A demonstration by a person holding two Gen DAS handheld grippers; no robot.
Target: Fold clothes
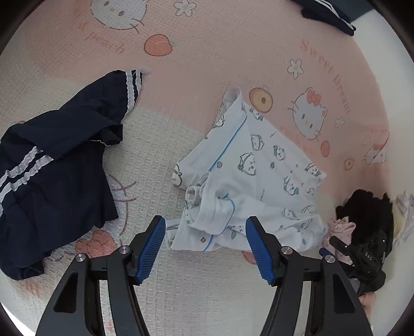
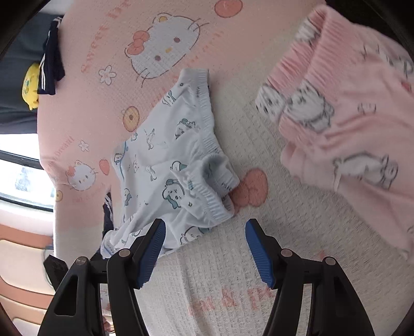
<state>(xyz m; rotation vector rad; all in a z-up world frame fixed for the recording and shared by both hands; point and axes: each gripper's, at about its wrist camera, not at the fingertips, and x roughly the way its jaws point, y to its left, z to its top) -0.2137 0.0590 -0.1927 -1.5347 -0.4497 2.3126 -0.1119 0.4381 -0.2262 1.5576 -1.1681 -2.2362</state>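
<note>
Nearest the left wrist camera, the left gripper (image 1: 205,248) tilts steeply down over the bed sheet (image 1: 220,51), its blue-padded jaws spread apart with nothing gripped; the rumpled collar end of the white printed pajama top (image 1: 248,181) lies on the sheet just beyond and between the tips. A navy garment with white stripes (image 1: 59,165) sprawls to the left of the top, a strip of bare sheet between them. Another navy piece (image 1: 328,15) sits at the far upper edge, well apart. At the right edge of this view a gloved hand (image 1: 367,222) holds the other tool beside some pink fabric. In the right wrist view, the right gripper (image 2: 205,248) also angles downward with its jaws released and empty above bare cream sheet. The white printed pajama shorts (image 2: 176,170) lie beyond its left pad, the elastic waistband facing right. A pink garment with white animal prints (image 2: 349,108), blurred, fills the upper right, an open lane of sheet separating it from the shorts. The bed's edge runs down the left side.
</note>
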